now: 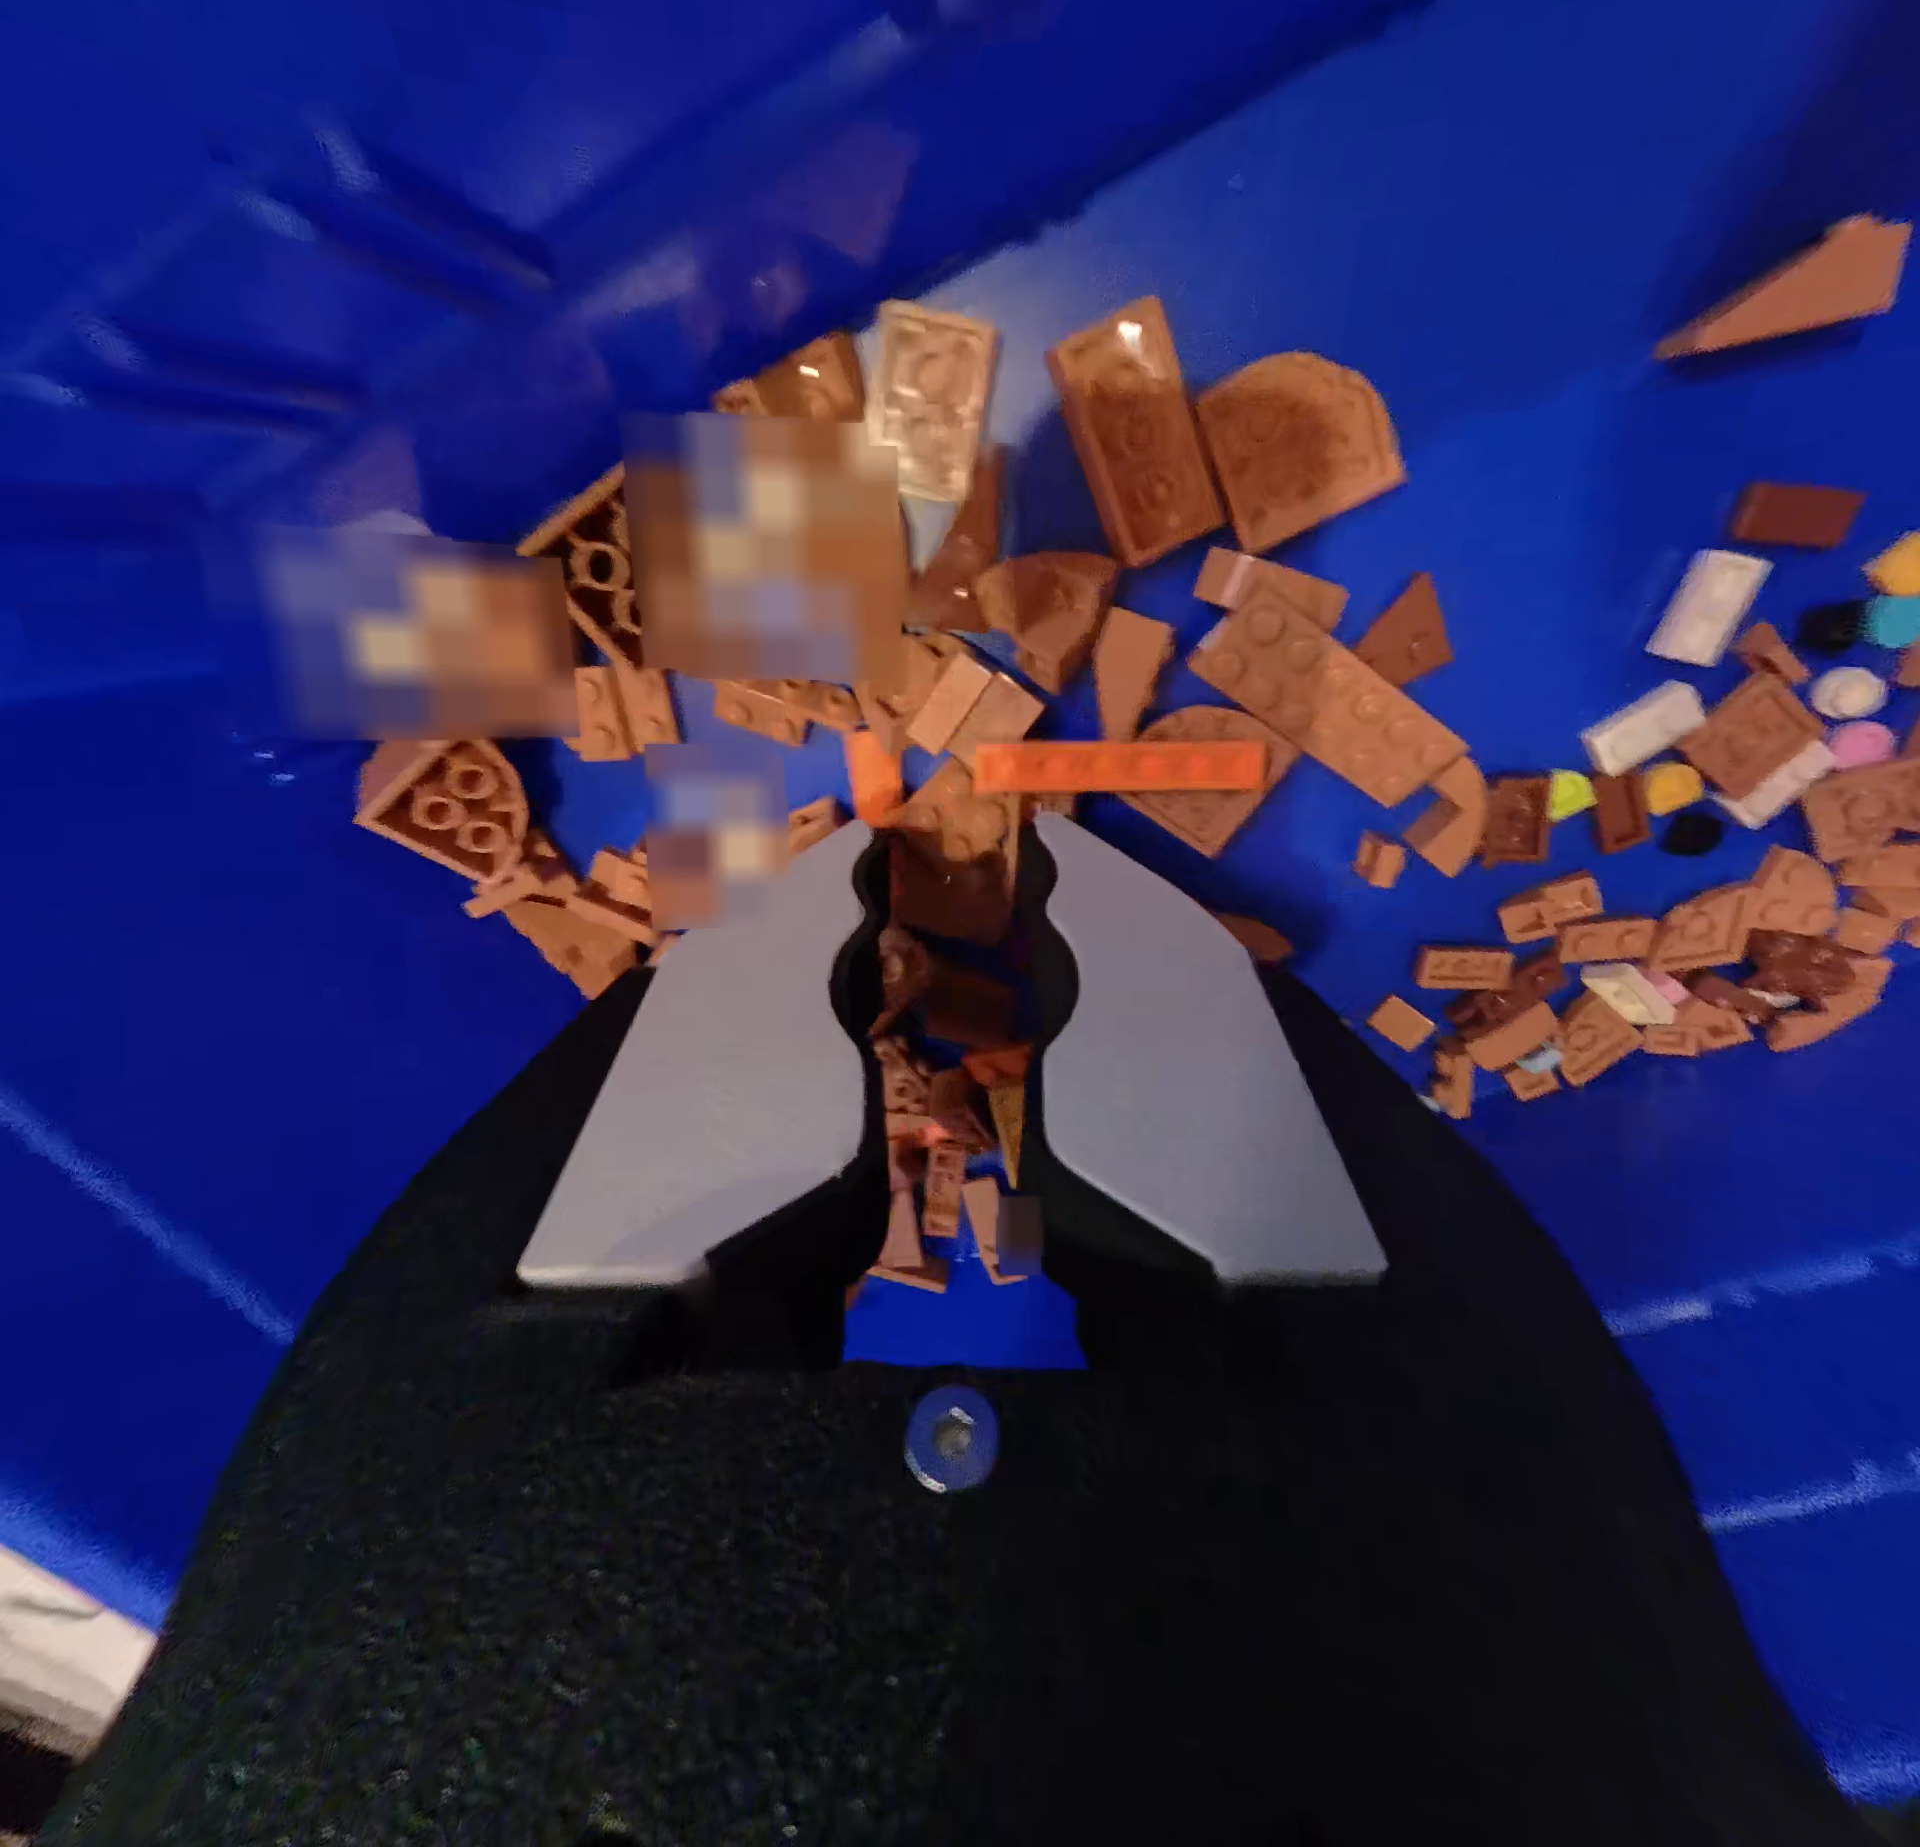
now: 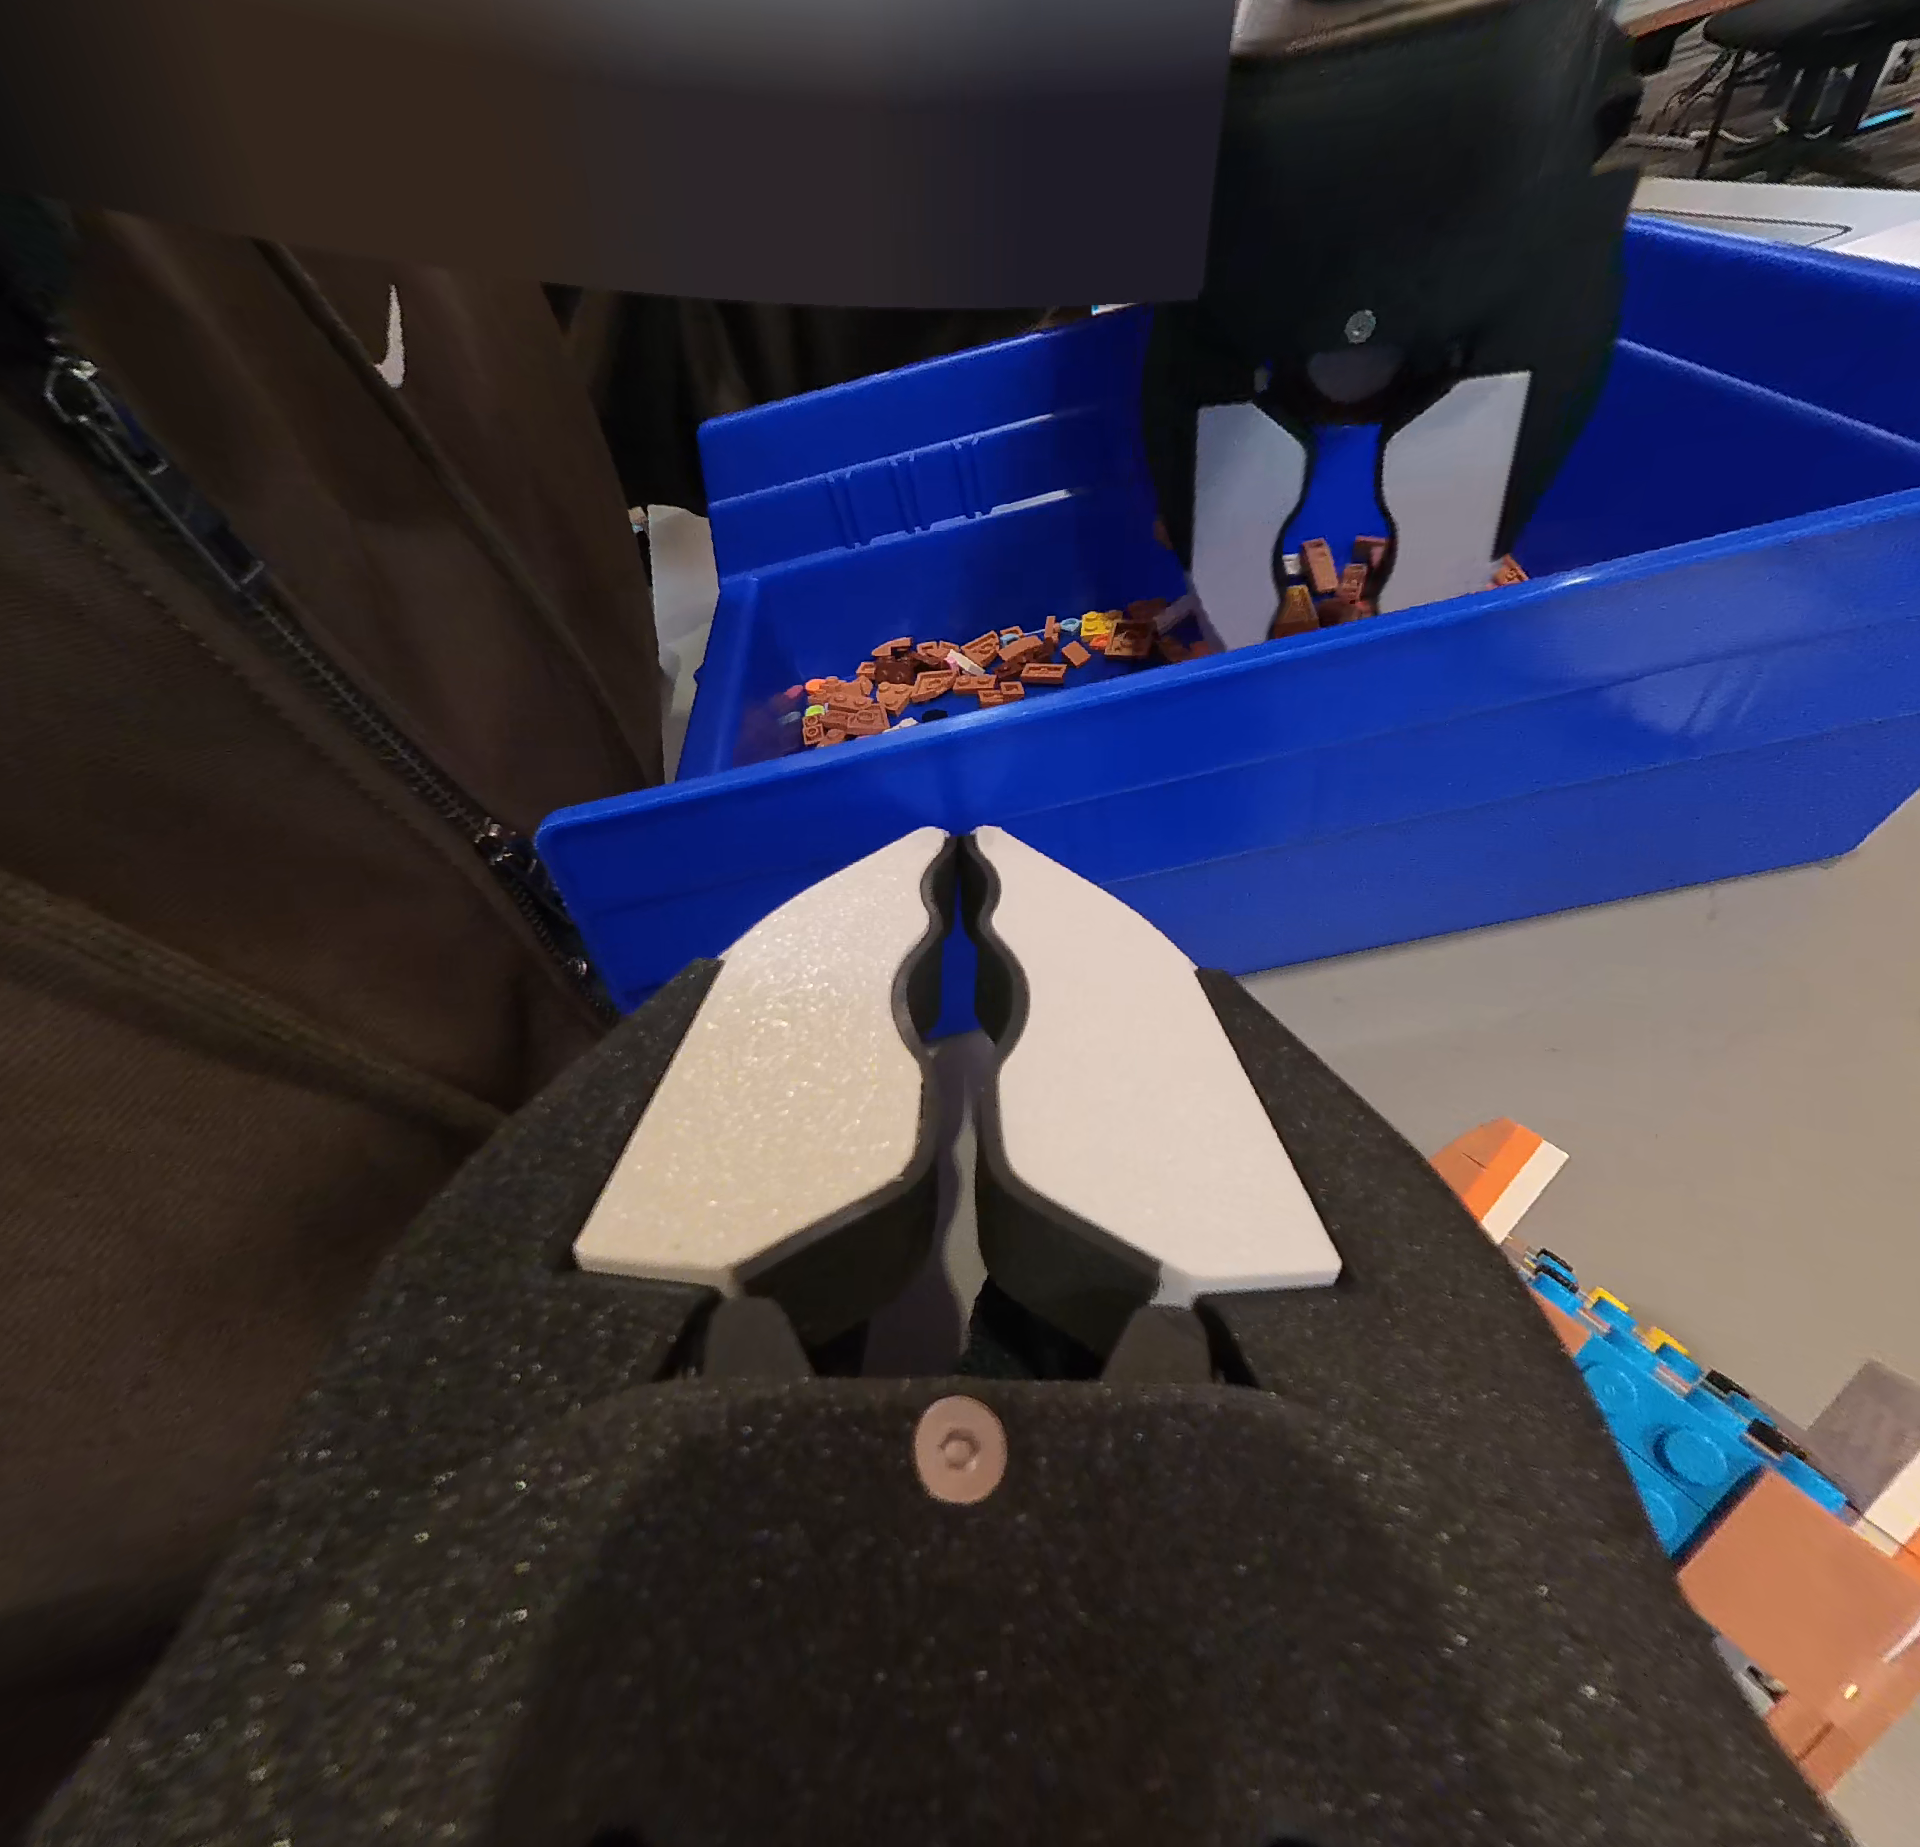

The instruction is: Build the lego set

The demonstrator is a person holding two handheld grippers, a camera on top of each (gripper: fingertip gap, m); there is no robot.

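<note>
Blue bin (image 2: 1351,758): it holds your loose brown lego pieces (image 1: 1278,675), heaped on its floor.
Left gripper (image 1: 951,841): your jaws stand narrowly apart, tips down in the heap beside an orange strip (image 1: 1122,764); whether they pinch a piece, you cannot tell.
Right gripper (image 2: 961,836): your jaws are closed and empty, outside the bin's near wall.
Partial build (image 2: 1704,1423): on the grey table (image 2: 1558,1049), at your right.

This looks like an office or lab workroom rather than a home. At the far top right of the right wrist view stand a black stool (image 2: 1813,26) and long desks (image 2: 1704,0) with cables on the floor beneath. Nearer, a plain grey table (image 2: 1558,1049) carries a blue plastic storage bin (image 2: 1351,810), of the kind used for sorting parts, with loose brown bricks (image 2: 966,665) in it.
</note>
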